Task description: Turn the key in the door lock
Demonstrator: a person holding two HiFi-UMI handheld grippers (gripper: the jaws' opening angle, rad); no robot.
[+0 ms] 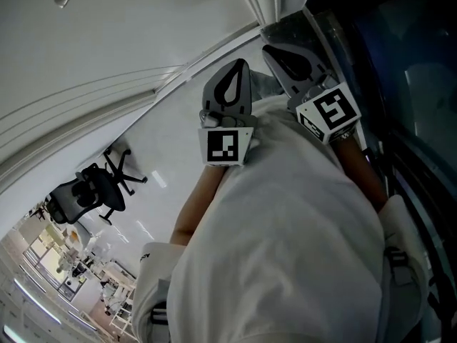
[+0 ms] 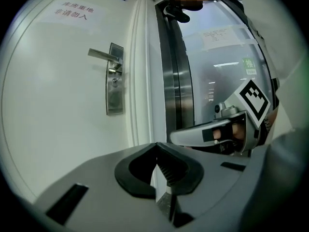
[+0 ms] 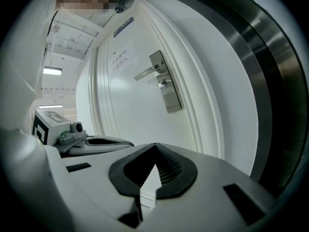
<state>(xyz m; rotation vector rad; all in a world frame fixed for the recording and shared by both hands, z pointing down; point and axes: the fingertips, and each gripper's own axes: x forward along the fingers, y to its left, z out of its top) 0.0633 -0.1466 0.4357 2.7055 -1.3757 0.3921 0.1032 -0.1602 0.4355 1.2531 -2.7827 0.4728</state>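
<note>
My left gripper (image 2: 157,146) pinched closed, nothing between jaws; my right gripper (image 3: 155,148) same, closed and empty. Both held side by side, well apart from white door (image 3: 125,110). Lock plate (image 2: 114,88) under lever handle (image 2: 102,55) ahead, untouched. Small stub at keyhole (image 3: 165,83), likely key, too small to confirm. Task not begun: reach, grip and turn all left to do
</note>
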